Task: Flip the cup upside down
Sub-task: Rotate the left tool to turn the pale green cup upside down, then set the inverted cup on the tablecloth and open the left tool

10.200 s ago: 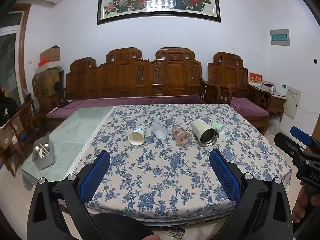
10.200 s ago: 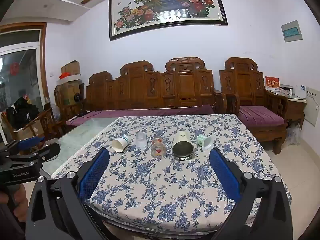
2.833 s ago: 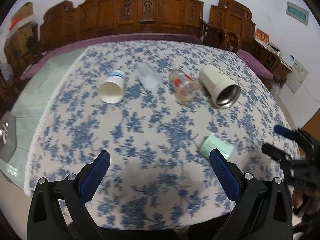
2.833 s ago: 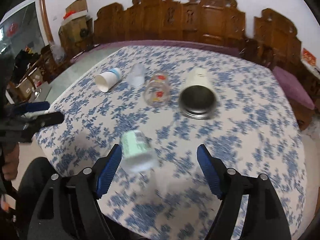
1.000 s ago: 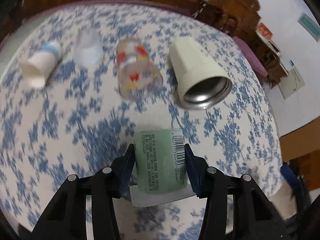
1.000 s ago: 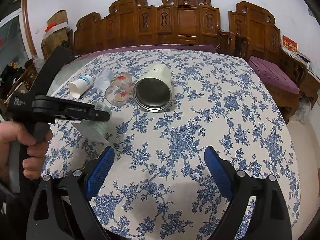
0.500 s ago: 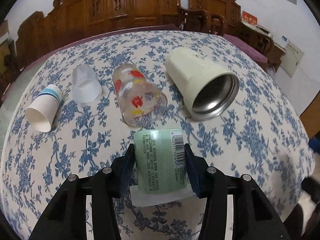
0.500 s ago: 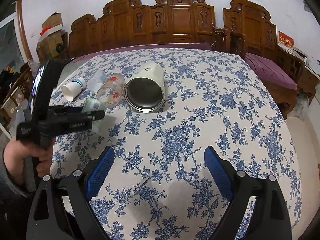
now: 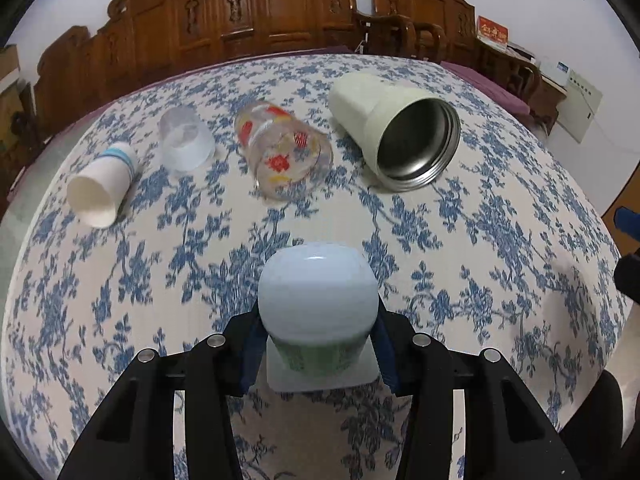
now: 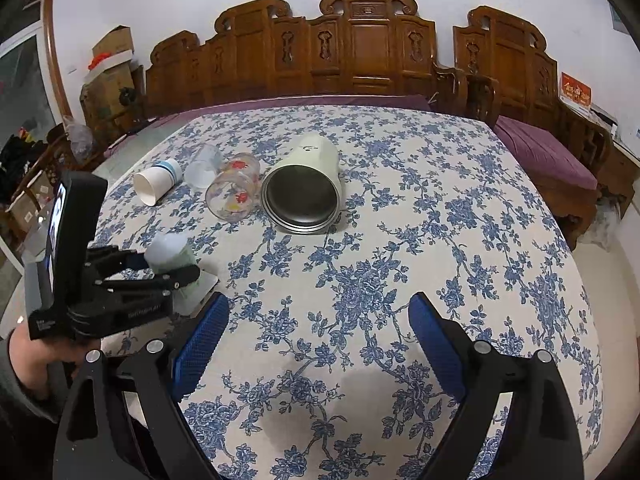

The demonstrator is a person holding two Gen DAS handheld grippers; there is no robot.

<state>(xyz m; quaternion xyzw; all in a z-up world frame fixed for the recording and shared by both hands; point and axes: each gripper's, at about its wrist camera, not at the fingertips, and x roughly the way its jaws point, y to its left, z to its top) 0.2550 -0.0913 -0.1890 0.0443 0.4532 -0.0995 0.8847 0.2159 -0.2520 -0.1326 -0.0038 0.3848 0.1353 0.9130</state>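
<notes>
My left gripper [image 9: 318, 344] is shut on a small green-labelled white cup [image 9: 318, 300], held with its white base up and its flat square rim down, near the cloth. In the right wrist view the same cup [image 10: 170, 254] sits in the left gripper [image 10: 160, 270] at the table's left front. My right gripper [image 10: 320, 344] is open and empty over the near middle of the table.
On the blue-flowered tablecloth [image 9: 480, 240] lie a cream steel-lined tumbler [image 9: 396, 136], a flowered glass [image 9: 284, 152], a clear plastic cup [image 9: 184, 144] and a white paper cup [image 9: 102, 188], all on their sides. Carved wooden benches [image 10: 360, 56] stand behind the table.
The left gripper has turned the green cup from lying sideways, label up, to base up and rim down. The right gripper has stayed open and nearly still.
</notes>
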